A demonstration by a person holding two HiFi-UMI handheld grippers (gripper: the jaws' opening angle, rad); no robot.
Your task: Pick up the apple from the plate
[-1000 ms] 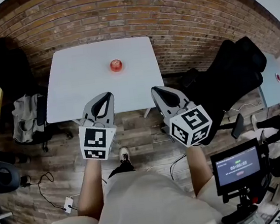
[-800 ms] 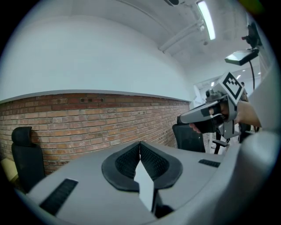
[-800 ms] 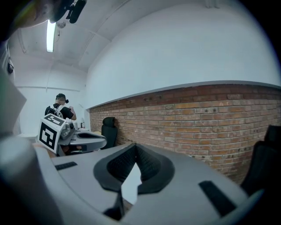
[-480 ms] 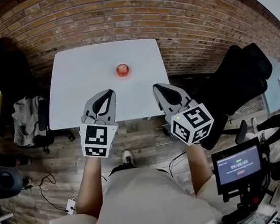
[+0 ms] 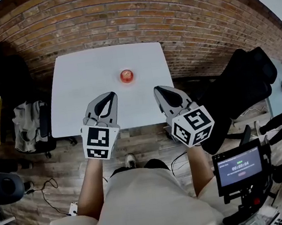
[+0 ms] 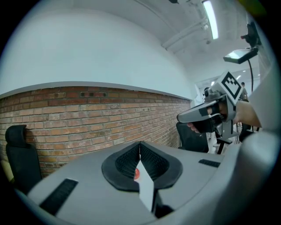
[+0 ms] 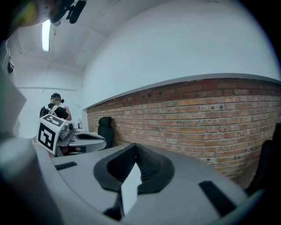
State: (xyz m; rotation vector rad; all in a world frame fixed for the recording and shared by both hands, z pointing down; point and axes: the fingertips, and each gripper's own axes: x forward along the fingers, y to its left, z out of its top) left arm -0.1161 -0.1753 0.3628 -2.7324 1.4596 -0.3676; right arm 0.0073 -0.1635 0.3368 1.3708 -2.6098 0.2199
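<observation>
Advanced toward white table (image 5: pixel 87 73) | left gripper (image 5: pixel 111 94), right gripper (image 5: pixel 157 90) closed, empty | round red apple (image 5: pixel 127 75)

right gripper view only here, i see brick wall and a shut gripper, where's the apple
Observer: The head view shows the apple on a white table, ahead of you and a little to your left.
Operator: is the left gripper on it
Observer: No. The apple lies ahead, between the left gripper and the right gripper, and neither touches it.
Operator: left one open?
Observer: No, it is shut and empty. Its own view shows a bit of red apple beyond it.
</observation>
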